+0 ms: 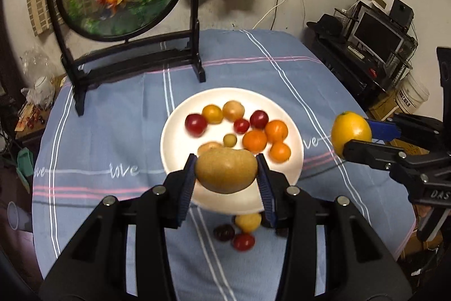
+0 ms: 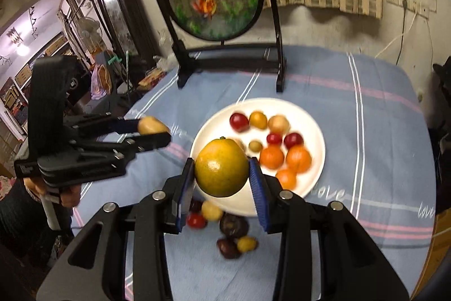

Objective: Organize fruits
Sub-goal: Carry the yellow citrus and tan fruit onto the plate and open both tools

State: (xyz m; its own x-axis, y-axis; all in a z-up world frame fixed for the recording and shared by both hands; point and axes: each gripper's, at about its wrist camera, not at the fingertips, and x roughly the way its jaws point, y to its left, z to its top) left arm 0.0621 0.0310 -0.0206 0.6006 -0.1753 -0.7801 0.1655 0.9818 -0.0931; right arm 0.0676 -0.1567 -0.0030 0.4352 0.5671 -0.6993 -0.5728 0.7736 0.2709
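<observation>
Between left fingers: left gripper (image 1: 227,169) clamps brown kiwi (image 1: 226,170) by its ends, above near rim of white plate (image 1: 180,117).
Between right fingers: right gripper (image 2: 222,172) clamps yellow-green citrus (image 2: 221,167), also over the rim.
Below fingers: loose small fruits (image 2: 225,227) lie on blue tablecloth (image 2: 366,131), off plate.
Risk: both fruits are round and pinched narrowly; tilting may let one slip out.
Risk: dropping from height may scatter plated fruit.

Round ceramic plate (image 1: 174,131): white, glossy.
Woven tablecloth (image 1: 248,69): blue – crossed by white and pink stripes, "love" stitched in white.
Oval rough-skinned fruit (image 1: 227,170): brown.
Round citrus fruit (image 2: 221,172): yellow, tinged green.
Ribbed gripper pads (image 2: 258,195): blue.
</observation>
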